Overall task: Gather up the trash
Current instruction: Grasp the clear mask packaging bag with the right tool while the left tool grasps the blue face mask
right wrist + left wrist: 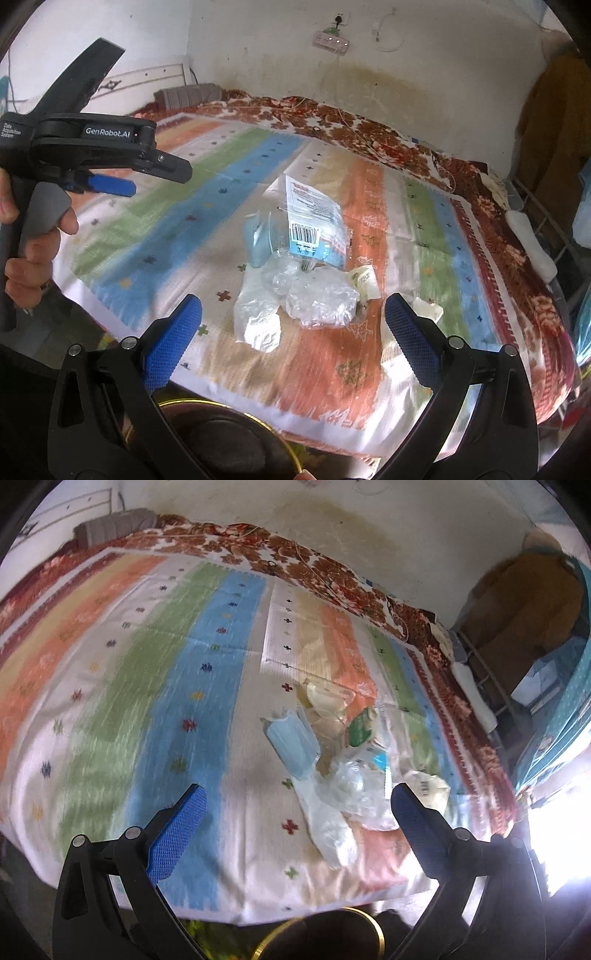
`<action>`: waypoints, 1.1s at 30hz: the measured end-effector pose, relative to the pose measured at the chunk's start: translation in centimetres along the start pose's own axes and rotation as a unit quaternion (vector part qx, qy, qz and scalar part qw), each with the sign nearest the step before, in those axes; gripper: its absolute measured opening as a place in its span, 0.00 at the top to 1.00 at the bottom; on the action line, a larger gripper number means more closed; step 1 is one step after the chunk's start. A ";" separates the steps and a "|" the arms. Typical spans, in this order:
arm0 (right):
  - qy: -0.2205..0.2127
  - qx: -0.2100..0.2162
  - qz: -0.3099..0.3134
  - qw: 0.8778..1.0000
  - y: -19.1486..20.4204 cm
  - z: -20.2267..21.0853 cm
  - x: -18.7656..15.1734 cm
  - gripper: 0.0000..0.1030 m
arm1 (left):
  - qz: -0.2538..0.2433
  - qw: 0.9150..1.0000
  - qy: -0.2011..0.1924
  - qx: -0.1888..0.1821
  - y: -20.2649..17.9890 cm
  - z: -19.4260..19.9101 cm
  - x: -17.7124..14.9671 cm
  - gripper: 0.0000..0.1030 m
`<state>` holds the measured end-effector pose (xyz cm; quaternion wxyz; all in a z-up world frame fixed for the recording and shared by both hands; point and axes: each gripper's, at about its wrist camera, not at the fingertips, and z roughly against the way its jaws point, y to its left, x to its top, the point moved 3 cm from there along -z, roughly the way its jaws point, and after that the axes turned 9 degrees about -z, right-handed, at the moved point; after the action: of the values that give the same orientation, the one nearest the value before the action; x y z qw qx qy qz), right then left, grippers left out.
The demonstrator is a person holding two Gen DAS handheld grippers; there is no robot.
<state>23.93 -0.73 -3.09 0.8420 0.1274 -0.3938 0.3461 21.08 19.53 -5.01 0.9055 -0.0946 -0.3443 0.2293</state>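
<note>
Both grippers hover above a bed covered w/ a striped sheet (pixel 155 686) in green, blue, orange and white bands, dotted w/ small cross marks.

The left gripper (pixel 297 810) is spread wide, nothing between its blue pads (pixel 177 834). In the left wrist view the trash pile sits from approx. 12 to 2 o'clock of that gripper, on the sheet. A blue face mask (pixel 291 744) lies at the pile's 9 o'clock side. Just beside it, toward 3 o'clock, is a green-and-white wrapper (pixel 360 727). Crumpled clear plastic (pixel 354 790) lies at the pile's 6 o'clock end, w/ a white plastic bag (pixel 328 834) trailing nearer the camera. A cream scrap w/ a barcode (pixel 428 788) lies close to the right-side pad.

The right gripper (pixel 293 326) is also wide apart and empty. In the right wrist view the pile lies at 12 o'clock of it: a clear packet w/ a white label and barcode (pixel 310 221) on the far side, the mask (pixel 256 240) touching its 9 o'clock edge, the crumpled plastic (pixel 321 302) nearer. At 9–10 o'clock of this view the left gripper (pixel 110 184) shows side-on, held by the person's hand (pixel 33 240).

A gold-rimmed dark bin (pixel 229 443) sits at 6 o'clock in both views, below the bed edge. A stained white wall (pixel 406 85) w/ a power strip (pixel 330 40) runs behind the bed. Both frames are motion-blurred.
</note>
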 end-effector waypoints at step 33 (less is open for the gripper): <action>0.045 -0.036 -0.041 0.998 -1.0 -13.2 3.6 0.51 | 0.018 0.999 0.030 -0.025 2.6 -8.8 2.6 0.06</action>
<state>33.79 6.74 -8.97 0.8763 0.0971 -0.3622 0.3025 27.74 22.92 -10.89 0.9086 -0.1298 -0.3208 0.2337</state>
